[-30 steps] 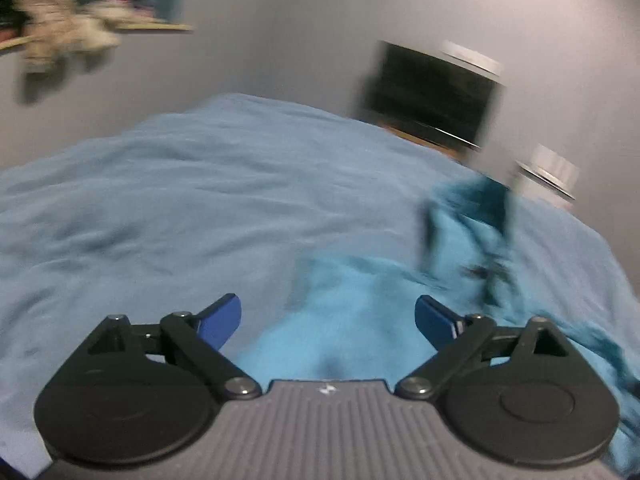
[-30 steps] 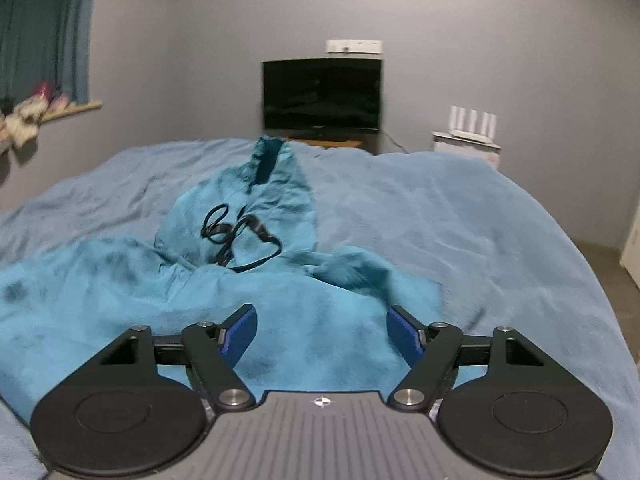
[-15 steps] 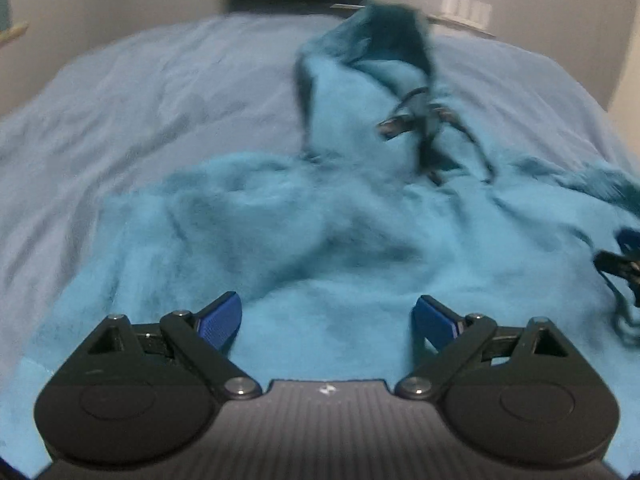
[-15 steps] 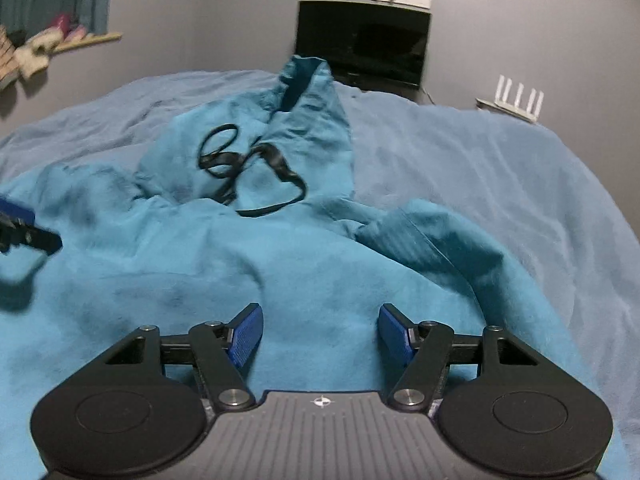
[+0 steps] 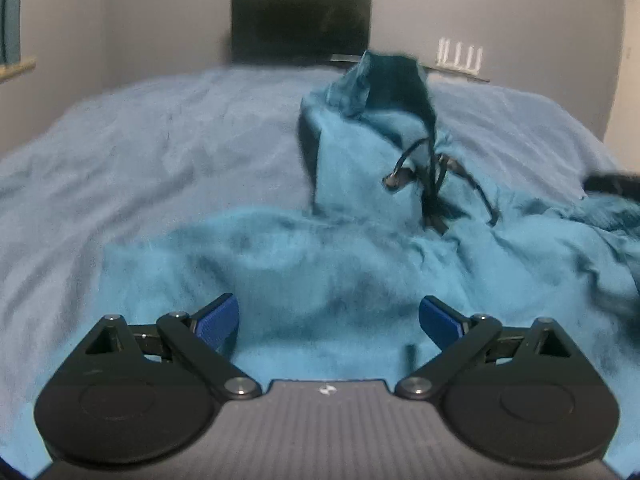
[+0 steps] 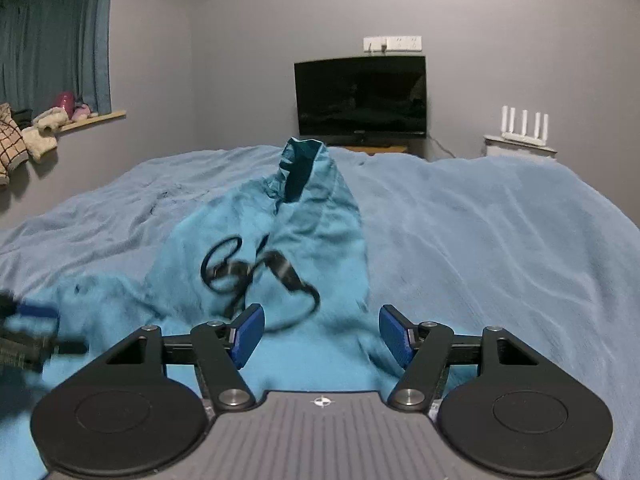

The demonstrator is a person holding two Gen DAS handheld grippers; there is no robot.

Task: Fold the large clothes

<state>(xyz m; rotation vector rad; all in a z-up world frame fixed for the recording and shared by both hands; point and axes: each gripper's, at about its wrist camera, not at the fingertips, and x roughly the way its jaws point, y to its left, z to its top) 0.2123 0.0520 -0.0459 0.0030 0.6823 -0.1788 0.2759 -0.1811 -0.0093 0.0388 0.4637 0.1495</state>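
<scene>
A teal hoodie (image 5: pixel 312 272) lies rumpled on the bed, its hood (image 5: pixel 380 80) pointing away toward the far wall, with black drawstrings (image 5: pixel 432 184) loose on the chest. It also shows in the right wrist view (image 6: pixel 304 248), with the drawstrings (image 6: pixel 256 272) just beyond the fingers. My left gripper (image 5: pixel 329 318) is open and empty, low over the hoodie's body. My right gripper (image 6: pixel 321 334) is open and empty over the hoodie near its right edge. The left gripper's blurred tip (image 6: pixel 28 320) shows at the left of the right wrist view.
The bed is covered by a pale blue blanket (image 6: pixel 500 240). A dark TV (image 6: pixel 360 100) stands at the far wall, with a white router (image 6: pixel 524 124) on a stand to its right. A windowsill with plush toys (image 6: pixel 48 124) and a curtain are at the left.
My left gripper has swung right from the bare blanket to face the hoodie and closed in on it. My right gripper moved forward over the hoodie toward the drawstrings. Both stayed open.
</scene>
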